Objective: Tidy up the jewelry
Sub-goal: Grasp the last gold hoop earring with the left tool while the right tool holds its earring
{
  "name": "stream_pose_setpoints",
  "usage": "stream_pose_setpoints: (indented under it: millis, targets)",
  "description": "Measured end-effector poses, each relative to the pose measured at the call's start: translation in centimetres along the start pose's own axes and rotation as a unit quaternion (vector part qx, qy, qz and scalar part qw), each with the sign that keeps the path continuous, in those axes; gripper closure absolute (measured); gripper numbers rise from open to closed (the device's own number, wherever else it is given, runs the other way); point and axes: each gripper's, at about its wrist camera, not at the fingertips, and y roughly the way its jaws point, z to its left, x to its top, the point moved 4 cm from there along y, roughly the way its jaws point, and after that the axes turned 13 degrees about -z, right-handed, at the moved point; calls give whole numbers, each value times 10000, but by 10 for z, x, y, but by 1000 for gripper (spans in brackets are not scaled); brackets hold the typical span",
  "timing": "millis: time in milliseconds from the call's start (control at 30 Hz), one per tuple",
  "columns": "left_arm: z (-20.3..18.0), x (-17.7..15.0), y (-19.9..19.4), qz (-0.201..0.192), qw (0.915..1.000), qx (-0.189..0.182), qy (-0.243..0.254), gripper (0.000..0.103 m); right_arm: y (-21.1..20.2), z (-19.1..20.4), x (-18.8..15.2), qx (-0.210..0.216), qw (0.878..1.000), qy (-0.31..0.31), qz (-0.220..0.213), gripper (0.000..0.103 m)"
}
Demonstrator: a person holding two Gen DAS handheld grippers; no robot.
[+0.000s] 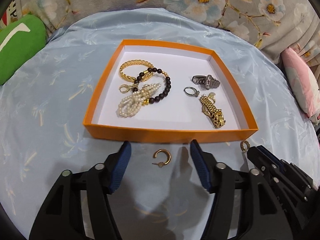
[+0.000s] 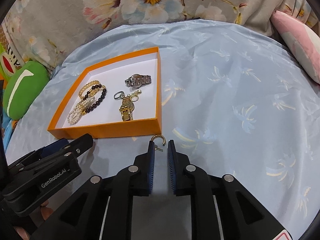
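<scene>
Your wide-spread left gripper [image 1: 160, 150] frames a gold hoop earring [image 1: 162, 157]; your right gripper [image 2: 161, 143] nearly closes around another hoop [image 2: 159, 139] beside the orange tray [image 2: 104, 131].

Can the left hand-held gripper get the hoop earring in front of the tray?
Probably yes. The left hand-held gripper is open, with the earring lying on the cloth between its fingers, short of the tray. Nothing covers it; the right hand-held gripper sits off to the side by a second earring.
</scene>
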Motion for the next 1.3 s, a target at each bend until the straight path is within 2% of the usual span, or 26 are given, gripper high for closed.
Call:
stream_pose_setpoints:
  millis: [67, 167, 233, 333, 400, 433, 500, 933, 1300]
  targets:
    - [-2, 0, 0, -29, 10000, 27, 16, 55, 1, 0, 0, 9, 10000, -8, 7, 87]
    - [-2, -1, 0, -61, 9999, 41, 82, 75, 3, 2, 3, 1, 10000, -63, -6, 79]
    - [1, -1, 0, -56, 10000, 21, 32, 80, 7, 5, 3, -15, 9999, -109, 25, 77]
    - [4, -1, 0, -11, 10000, -22, -20, 89, 14, 9, 4, -23, 9998, -179, 111, 77]
    - [4, -1, 0, -3, 10000, -38, -37, 91, 17, 13, 5, -12, 9996, -260, 130, 77]
    - [4, -1, 0, 1, 10000, -45, -36, 91, 17, 15, 5, -23, 9994, -311, 136, 81]
    - [3, -1, -1, 16, 10000, -81, -42, 101, 17, 17, 4, -44, 9992, -379, 150, 87]
    - [7, -3, -18, -59, 9998, -156, -85, 103, -3, 20, 0, 28, 9995, -310, 8, 87]
    - [14, -1, -57, -252, 9994, -195, -141, 103, -45, 26, -1, 227, 9993, -235, -191, 87]
